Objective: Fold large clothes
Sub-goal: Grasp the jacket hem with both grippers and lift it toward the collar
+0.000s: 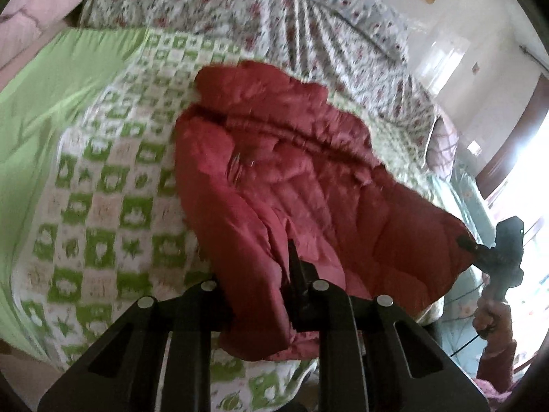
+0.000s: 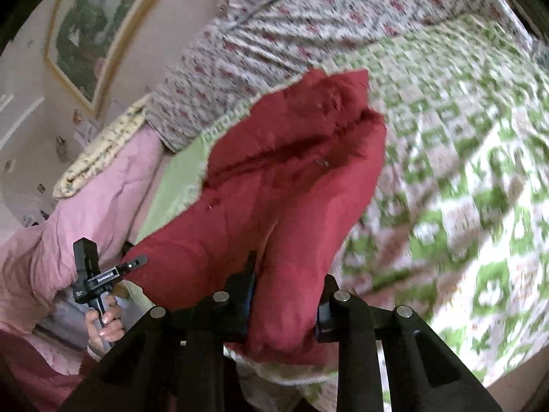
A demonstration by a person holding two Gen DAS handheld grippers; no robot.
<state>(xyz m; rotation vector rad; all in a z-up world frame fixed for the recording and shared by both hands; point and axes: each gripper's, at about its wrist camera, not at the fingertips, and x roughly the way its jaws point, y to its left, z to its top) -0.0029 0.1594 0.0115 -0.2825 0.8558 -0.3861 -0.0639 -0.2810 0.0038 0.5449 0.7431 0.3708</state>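
A red quilted puffer jacket (image 1: 291, 178) lies on a green-and-white checked quilt (image 1: 103, 206) on a bed. My left gripper (image 1: 267, 295) is shut on the jacket's near hem, with red cloth bunched between its fingers. My right gripper (image 1: 470, 243) shows at the right of the left wrist view, clamped on the jacket's far corner. In the right wrist view the jacket (image 2: 281, 185) runs away from my right gripper (image 2: 284, 302), which is shut on a thick fold of it. My left gripper (image 2: 132, 262) shows there at the left, shut on the jacket's other corner.
A floral duvet (image 1: 274, 17) is heaped at the head of the bed. A pink padded cover (image 2: 85, 206) and a yellow patterned pillow (image 2: 103, 147) lie at the bed's side. A framed picture (image 2: 89, 31) hangs on the wall. A plain green sheet (image 1: 51, 103) borders the quilt.
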